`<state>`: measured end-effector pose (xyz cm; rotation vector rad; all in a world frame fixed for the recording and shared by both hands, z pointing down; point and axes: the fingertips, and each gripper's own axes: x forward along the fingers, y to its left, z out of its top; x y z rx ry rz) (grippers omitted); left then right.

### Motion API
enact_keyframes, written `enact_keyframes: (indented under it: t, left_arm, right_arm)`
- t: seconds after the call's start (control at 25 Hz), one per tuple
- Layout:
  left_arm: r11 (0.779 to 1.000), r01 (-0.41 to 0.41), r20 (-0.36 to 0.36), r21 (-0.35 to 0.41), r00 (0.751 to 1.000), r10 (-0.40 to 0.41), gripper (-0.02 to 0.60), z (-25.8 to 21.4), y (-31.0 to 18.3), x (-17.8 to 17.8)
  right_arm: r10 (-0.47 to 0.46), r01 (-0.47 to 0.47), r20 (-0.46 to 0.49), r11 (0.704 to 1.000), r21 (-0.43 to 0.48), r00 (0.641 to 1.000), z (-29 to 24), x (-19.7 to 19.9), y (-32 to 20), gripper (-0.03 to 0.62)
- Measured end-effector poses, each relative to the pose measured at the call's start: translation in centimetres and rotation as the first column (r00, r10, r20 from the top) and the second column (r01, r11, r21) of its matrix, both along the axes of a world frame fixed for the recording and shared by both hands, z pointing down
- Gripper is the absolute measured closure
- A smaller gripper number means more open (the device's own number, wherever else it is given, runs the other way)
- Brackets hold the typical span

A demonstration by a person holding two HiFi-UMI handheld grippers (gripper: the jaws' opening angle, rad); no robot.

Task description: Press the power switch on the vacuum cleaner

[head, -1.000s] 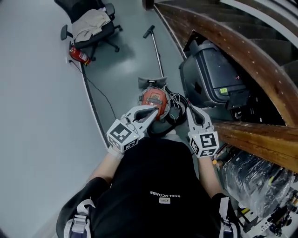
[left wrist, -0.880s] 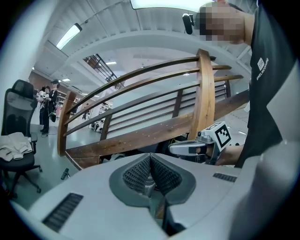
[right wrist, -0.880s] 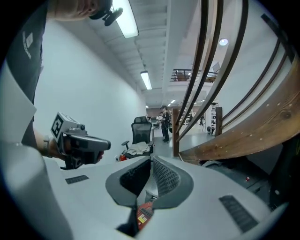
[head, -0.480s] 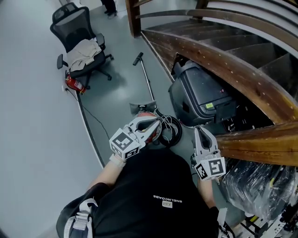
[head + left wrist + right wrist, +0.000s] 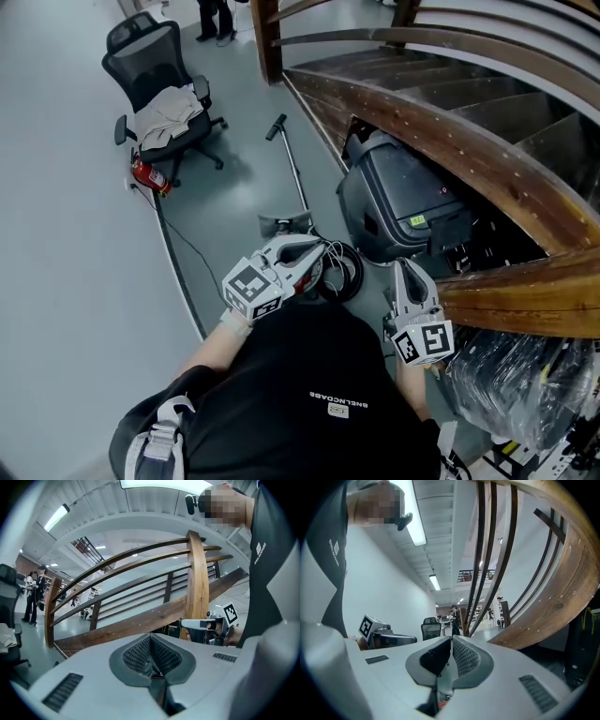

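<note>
The vacuum cleaner lies on the grey floor in the head view. Its floor head (image 5: 284, 223), long wand (image 5: 292, 173) and coiled black hose (image 5: 345, 272) show, while its red body is almost wholly hidden behind my left gripper (image 5: 314, 249). That gripper hangs above the body, shut with nothing in it. My right gripper (image 5: 402, 269) is held to the right, near the wooden stair stringer, also shut and empty. In the left gripper view the jaws (image 5: 151, 654) meet and point up at the staircase. In the right gripper view the jaws (image 5: 451, 654) are closed too.
A big black case (image 5: 398, 202) stands under the wooden staircase (image 5: 450, 103), right of the vacuum. At far left are an office chair (image 5: 164, 89) draped with cloth and a red fire extinguisher (image 5: 150, 175). A black cable (image 5: 173, 248) runs along the floor. Plastic-wrapped goods (image 5: 506, 375) lie at lower right.
A second ago my left gripper was low over the vacuum's red body; both grippers have since risen and drawn back, and the head view has lifted so more floor and stairs show.
</note>
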<state>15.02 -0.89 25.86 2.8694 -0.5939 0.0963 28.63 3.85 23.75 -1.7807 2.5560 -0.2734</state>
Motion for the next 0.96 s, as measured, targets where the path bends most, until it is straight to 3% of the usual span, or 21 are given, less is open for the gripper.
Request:
enact_keyframes:
  t: [0.96]
  left_arm:
    - [1.0, 0.015, 0.06, 0.014, 0.998, -0.015, 0.566, -1.0, -1.4, -1.7]
  right_arm:
    - [0.012, -0.012, 0.058, 1.0, -0.007, 0.998, 1.5, -0.4, -1.5, 0.559]
